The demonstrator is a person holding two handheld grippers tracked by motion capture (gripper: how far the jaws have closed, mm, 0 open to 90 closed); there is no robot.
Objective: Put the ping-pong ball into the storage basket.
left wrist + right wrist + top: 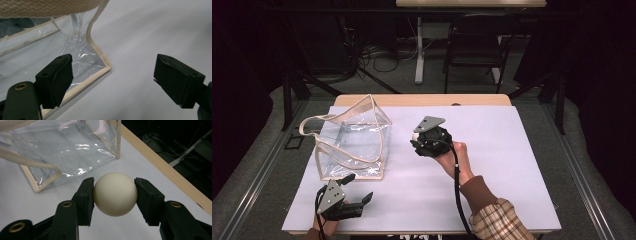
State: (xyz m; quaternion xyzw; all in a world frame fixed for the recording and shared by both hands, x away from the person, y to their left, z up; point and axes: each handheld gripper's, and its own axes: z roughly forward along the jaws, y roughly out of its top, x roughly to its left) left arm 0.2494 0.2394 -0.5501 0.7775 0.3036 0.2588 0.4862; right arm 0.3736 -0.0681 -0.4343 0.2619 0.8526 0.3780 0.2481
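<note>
High view: clear plastic tote bag (352,142) w/ beige trim and handles, standing upright on left half of white tabletop (502,150). Mouth open upward, handles drooping over left side. Right gripper (416,140) held above table centre, just right of bag, apart from it; pointing left toward bag. Cream ball (415,135) barely visible at its tip, mostly hidden by gripper body. Grey 3-cornered plate on top. Cable trailing back along forearm in brown cuff and plaid sleeve. Left gripper (358,191) low at near-left corner of table, just in front of bag's near edge, not touching. Jaws spread, nothing between. Beyond table: chair (477,42), table leg, cables on floor.

Left gripper view: 2 black jaws wide apart, empty. Bag's near bottom corner (100,62) w/ beige piping lying between and just beyond them, closer to left jaw. Woven beige strap across top edge of frame. Bare white surface under right jaw.

Right gripper view: smooth cream ball (115,193) clamped between 2 jaws, pads pressing on both sides, ball clear of tabletop as far as can be told. Bag (67,150) ahead and left, near but apart from ball. Wooden table edge (160,162) running diagonally at right, dark floor w/ cables past it.
</note>
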